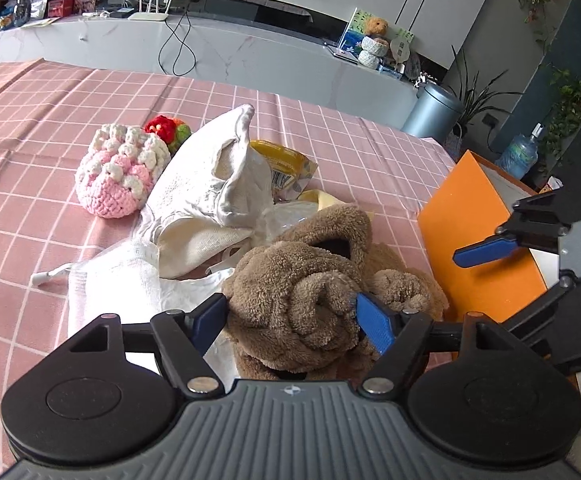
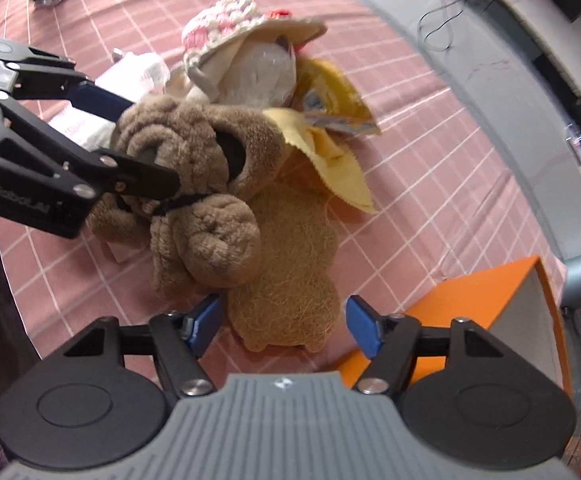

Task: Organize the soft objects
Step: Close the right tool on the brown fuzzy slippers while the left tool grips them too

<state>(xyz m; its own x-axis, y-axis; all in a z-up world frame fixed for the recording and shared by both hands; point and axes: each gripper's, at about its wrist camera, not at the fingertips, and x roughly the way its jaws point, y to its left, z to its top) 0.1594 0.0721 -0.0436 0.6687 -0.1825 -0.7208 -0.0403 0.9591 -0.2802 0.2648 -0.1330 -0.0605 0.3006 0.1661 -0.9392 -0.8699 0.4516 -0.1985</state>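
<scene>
My left gripper [image 1: 290, 320] is shut on a brown fuzzy slipper [image 1: 298, 288], its blue fingers pressed into the plush; it also shows in the right wrist view [image 2: 146, 152] gripping the slipper [image 2: 194, 160]. A tan fibre pad [image 2: 290, 280] lies under the slipper. My right gripper [image 2: 282, 324] is open and empty above the pad's near end; it appears at the right of the left wrist view [image 1: 530, 260]. A white cloth bag [image 1: 210, 200], a pink-white crochet piece [image 1: 118, 172], a red-green knit toy [image 1: 166, 128] and a yellow cloth [image 2: 330, 160] lie in a pile.
An orange box [image 1: 470, 232] stands at the table's right edge, also in the right wrist view [image 2: 490, 296]. A yellow snack packet [image 1: 282, 160] lies behind the bag. The pink checked tablecloth [image 1: 50, 120] covers the table. A grey bin [image 1: 434, 112] stands beyond.
</scene>
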